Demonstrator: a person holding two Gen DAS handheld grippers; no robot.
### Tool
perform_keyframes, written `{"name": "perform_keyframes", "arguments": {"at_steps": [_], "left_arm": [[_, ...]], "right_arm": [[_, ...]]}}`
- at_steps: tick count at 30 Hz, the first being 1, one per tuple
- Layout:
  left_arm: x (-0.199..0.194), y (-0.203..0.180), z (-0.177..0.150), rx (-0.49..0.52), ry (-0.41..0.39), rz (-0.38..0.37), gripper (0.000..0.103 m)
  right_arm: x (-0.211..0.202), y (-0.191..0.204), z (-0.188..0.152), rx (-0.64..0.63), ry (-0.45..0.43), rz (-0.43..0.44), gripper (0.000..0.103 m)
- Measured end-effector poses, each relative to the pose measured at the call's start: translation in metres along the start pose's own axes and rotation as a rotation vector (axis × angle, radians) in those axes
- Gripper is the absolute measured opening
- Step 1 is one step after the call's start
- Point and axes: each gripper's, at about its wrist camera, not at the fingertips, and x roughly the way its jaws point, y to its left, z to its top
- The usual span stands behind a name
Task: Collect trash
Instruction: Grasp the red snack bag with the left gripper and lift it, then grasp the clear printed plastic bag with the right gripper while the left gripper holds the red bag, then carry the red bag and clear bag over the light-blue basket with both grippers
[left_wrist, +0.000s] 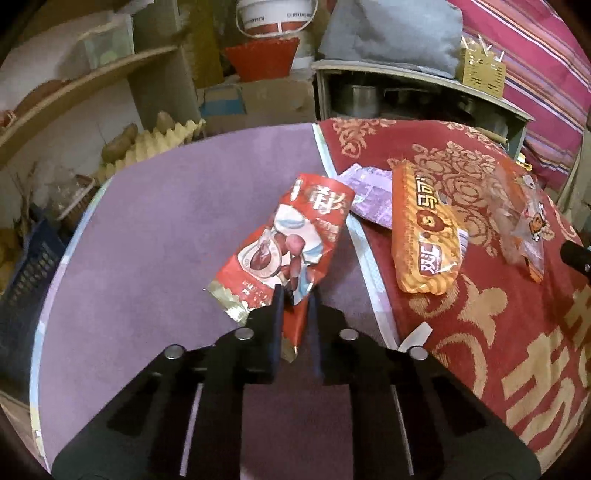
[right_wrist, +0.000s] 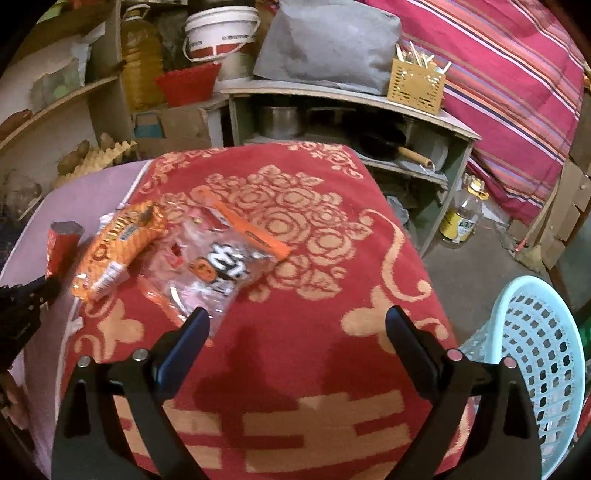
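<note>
- The left claw (left_wrist: 295, 295) pinches the red snack wrapper (left_wrist: 291, 236) by its lower end, above the counter (left_wrist: 147, 240).
- The right claw (right_wrist: 297, 325) is spread wide, holding nothing.
- An orange snack packet (right_wrist: 118, 247) and a clear wrapper (right_wrist: 207, 266) lie on the red cloth (right_wrist: 295, 369).
- A light-blue basket (right_wrist: 535, 350) stands just beside the counter's right edge; its contents cannot be seen.

Snack packet (right_wrist: 114, 247) left of clear bag (right_wrist: 207, 266), basket (right_wrist: 535, 354) far right.
</note>
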Motion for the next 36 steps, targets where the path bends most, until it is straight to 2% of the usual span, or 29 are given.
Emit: {"name": "perform_keyframes", "arguments": {"at_steps": [4,9,14,18,19,22,23,26,29,36], "left_arm": [[-0.013,0.01,-0.002,-0.023,-0.024,0.0,0.004],[-0.027,0.027,-0.003,-0.064,-0.048,0.002,0.004],[-0.03,0.029,-0.001,-0.057,-0.06,0.017,0.004],[-0.03,0.028,0.001,-0.047,-0.062,0.029,0.004],[-0.03,0.029,0.002,-0.047,-0.063,0.03,0.004],[-0.031,0.03,0.002,-0.045,-0.066,0.036,0.004],[-0.032,0.03,0.003,-0.045,-0.066,0.04,0.004],[-0.033,0.031,0.003,-0.042,-0.066,0.048,0.004],[-0.037,0.029,0.003,-0.033,-0.071,0.061,0.004],[-0.055,0.022,0.006,-0.013,-0.103,0.081,0.004]], "right_arm": [[0.002,0.018,0.005,-0.038,-0.013,0.015,0.094],[0.007,0.022,0.017,-0.024,-0.039,0.015,0.094],[0.01,0.031,0.029,-0.022,-0.075,0.013,0.094],[0.03,0.033,0.031,-0.003,-0.038,0.011,0.093],[0.037,0.034,0.03,-0.001,-0.015,0.023,0.09],[0.05,0.037,0.026,-0.017,0.035,0.069,0.066],[0.051,0.037,0.024,-0.02,0.04,0.086,0.056],[0.047,0.037,0.022,-0.03,0.026,0.128,0.038],[0.039,0.035,0.021,-0.042,0.013,0.148,0.029],[0.001,0.011,0.02,-0.037,-0.05,0.147,0.026]]}}
